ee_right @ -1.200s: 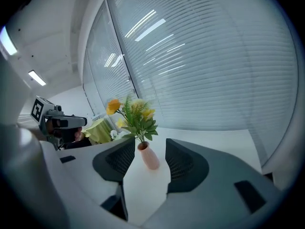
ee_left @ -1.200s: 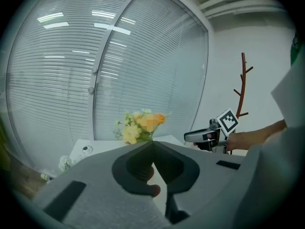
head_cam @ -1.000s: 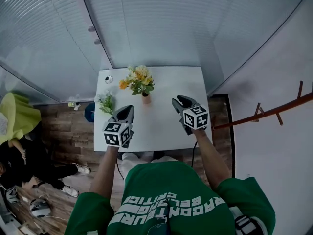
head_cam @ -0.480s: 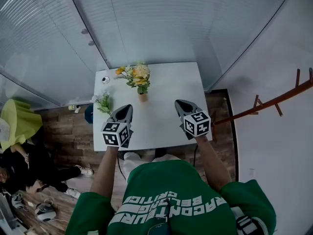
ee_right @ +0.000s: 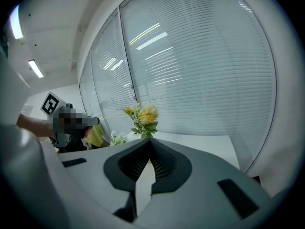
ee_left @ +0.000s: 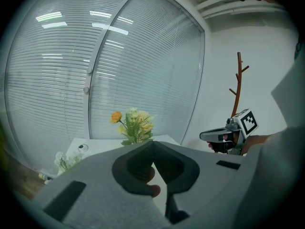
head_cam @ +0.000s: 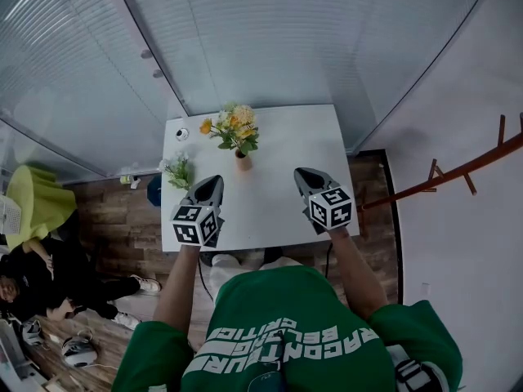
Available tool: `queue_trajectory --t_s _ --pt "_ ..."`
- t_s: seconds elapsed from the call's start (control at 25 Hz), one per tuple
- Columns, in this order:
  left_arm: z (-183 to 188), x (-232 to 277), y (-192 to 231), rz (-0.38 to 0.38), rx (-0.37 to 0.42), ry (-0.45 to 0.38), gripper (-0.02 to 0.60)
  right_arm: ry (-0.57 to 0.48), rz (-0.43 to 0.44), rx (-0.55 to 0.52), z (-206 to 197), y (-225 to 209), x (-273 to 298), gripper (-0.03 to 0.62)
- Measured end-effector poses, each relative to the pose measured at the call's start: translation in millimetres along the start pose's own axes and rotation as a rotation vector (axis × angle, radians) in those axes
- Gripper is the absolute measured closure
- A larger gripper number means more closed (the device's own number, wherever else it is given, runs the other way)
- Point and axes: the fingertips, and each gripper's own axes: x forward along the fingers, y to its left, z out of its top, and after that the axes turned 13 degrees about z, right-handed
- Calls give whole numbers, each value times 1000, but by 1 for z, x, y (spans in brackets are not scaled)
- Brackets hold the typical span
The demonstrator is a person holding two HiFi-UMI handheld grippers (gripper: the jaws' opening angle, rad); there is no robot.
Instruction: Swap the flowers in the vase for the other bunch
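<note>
On the white surface (head_cam: 282,141) the vase (head_cam: 243,164) holds the yellow bunch (head_cam: 233,129) near the far edge. The white bunch (head_cam: 178,170) rests by the left edge, just beyond the left tongs (head_cam: 212,180). The left tongs and the right tongs (head_cam: 301,172) are both clenched on nothing, clear of the flowers. The white print on the green shirt (head_cam: 286,333) is upside down and unreadable.

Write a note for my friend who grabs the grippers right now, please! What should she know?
Left gripper: shut, empty, above the table's near left. Right gripper: shut, empty, above its near right.
Yellow flowers stand in the vase at the far middle. White bunch lies at the left edge.
Done: nothing.
Left: pull the yellow flowers out, put the white bunch in.
</note>
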Motion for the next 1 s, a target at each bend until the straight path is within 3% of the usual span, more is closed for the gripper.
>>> queue_trajectory --t_s 1.0 --pt "-1 2 9 19 -14 5 578 31 11 4 -4 -2 11 580"
